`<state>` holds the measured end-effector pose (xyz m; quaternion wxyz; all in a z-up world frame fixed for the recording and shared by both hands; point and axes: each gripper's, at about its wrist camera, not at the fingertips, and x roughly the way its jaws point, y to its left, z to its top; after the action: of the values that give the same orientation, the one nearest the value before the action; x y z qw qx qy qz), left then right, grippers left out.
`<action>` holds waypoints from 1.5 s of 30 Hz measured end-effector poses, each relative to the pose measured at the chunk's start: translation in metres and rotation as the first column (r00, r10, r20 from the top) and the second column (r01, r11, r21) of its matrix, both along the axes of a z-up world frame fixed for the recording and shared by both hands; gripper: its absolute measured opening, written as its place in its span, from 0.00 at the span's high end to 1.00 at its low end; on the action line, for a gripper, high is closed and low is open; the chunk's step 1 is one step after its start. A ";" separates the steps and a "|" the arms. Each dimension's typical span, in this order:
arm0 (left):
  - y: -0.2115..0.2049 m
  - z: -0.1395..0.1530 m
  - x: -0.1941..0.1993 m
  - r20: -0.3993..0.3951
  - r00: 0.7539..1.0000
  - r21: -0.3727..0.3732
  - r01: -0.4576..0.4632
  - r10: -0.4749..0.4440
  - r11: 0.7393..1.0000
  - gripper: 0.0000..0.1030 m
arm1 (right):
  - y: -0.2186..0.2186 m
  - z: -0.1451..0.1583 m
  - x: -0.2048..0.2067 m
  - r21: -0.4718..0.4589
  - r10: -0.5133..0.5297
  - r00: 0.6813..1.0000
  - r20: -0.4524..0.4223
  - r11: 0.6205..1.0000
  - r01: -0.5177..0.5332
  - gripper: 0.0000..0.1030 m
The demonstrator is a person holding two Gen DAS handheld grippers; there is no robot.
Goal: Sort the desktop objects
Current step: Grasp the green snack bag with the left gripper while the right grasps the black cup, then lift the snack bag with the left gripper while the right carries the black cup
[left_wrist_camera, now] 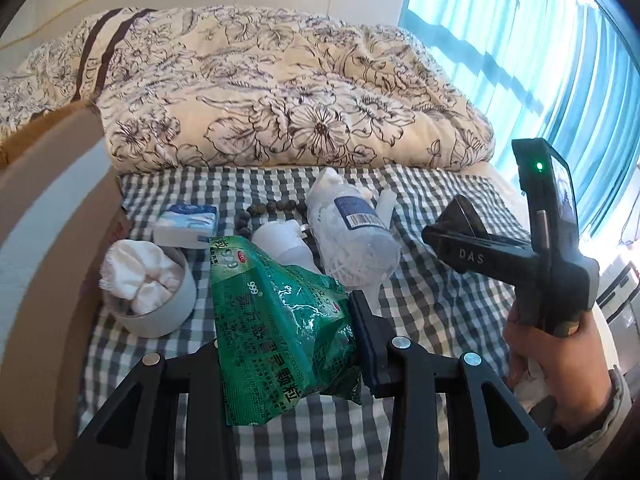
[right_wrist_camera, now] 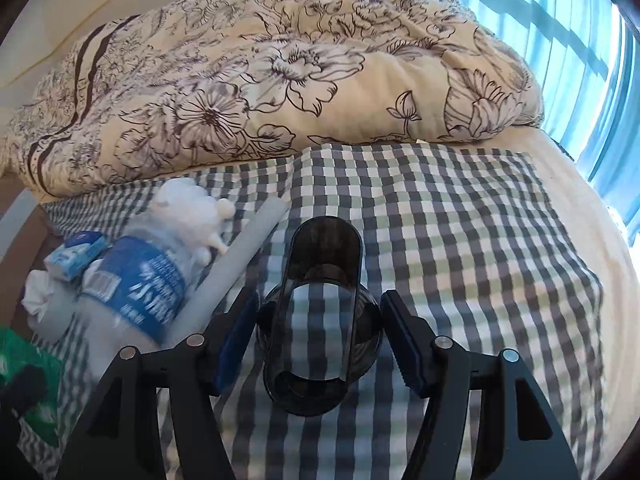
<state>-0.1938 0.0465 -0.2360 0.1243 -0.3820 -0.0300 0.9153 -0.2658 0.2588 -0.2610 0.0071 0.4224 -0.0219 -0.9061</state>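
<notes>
On checked cloth: left gripper (left_wrist_camera: pixel 320 344) pinching green packet (left_wrist_camera: pixel 280 320) — light, crinkly; right gripper (right_wrist_camera: pixel 320 340) spread around dark holder (right_wrist_camera: pixel 320 320) — stiff.

bottle (left_wrist_camera: pixel 352 232) right of cup (left_wrist_camera: pixel 160 296) | quilt (left_wrist_camera: pixel 280 92) behind | all on cloth (left_wrist_camera: pixel 432 300)

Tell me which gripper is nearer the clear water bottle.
Left. The left gripper, shut on the green packet, sits just in front of the water bottle. The right gripper straddles a dark holder further to the bottle's right.
</notes>
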 end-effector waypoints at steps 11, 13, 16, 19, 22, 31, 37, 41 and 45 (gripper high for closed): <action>-0.013 0.044 0.037 -0.047 0.999 -0.007 -0.016 0.015 1.000 0.63 | -0.011 0.046 0.057 -0.007 0.008 0.999 -0.048 1.000 -0.008 0.39; -0.016 0.053 0.045 -0.059 0.998 -0.006 -0.021 0.020 1.000 0.63 | -0.014 0.056 0.069 -0.008 0.015 0.998 -0.061 1.000 -0.016 0.39; -0.021 0.067 0.059 -0.078 0.997 -0.005 -0.029 0.029 1.000 0.63 | -0.019 0.071 0.090 -0.012 0.028 0.996 -0.081 1.000 -0.029 0.39; -0.027 0.080 0.074 -0.094 0.995 -0.004 -0.041 0.040 0.999 0.63 | -0.025 0.087 0.110 -0.012 0.042 0.994 -0.104 0.999 -0.044 0.39; -0.033 0.093 0.089 -0.107 0.993 -0.005 -0.060 0.059 0.998 0.63 | -0.031 0.102 0.130 -0.009 0.036 0.990 -0.135 0.999 -0.038 0.39; -0.050 0.129 0.128 -0.171 0.981 -0.007 -0.098 0.096 0.995 0.63 | -0.044 0.147 0.178 -0.031 0.057 0.980 -0.192 0.997 -0.065 0.56; -0.062 0.148 0.149 -0.196 0.973 -0.005 -0.125 0.122 0.992 0.63 | -0.046 0.141 0.184 -0.025 0.073 0.983 -0.166 0.997 -0.078 0.61; -0.069 0.156 0.160 -0.218 0.969 0.001 -0.122 0.119 0.993 0.63 | -0.049 0.106 0.180 -0.013 0.098 0.992 -0.079 0.995 -0.100 0.50; -0.072 0.136 0.158 -0.176 0.979 -0.018 -0.112 0.107 0.994 0.60 | -0.054 0.059 0.187 -0.030 0.126 0.992 0.013 0.992 -0.126 0.43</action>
<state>-0.0354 -0.0258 -0.0997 0.0705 -0.2998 -0.0270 0.9510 -0.0786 0.2052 -0.2018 0.0704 0.4293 -0.0082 -0.9004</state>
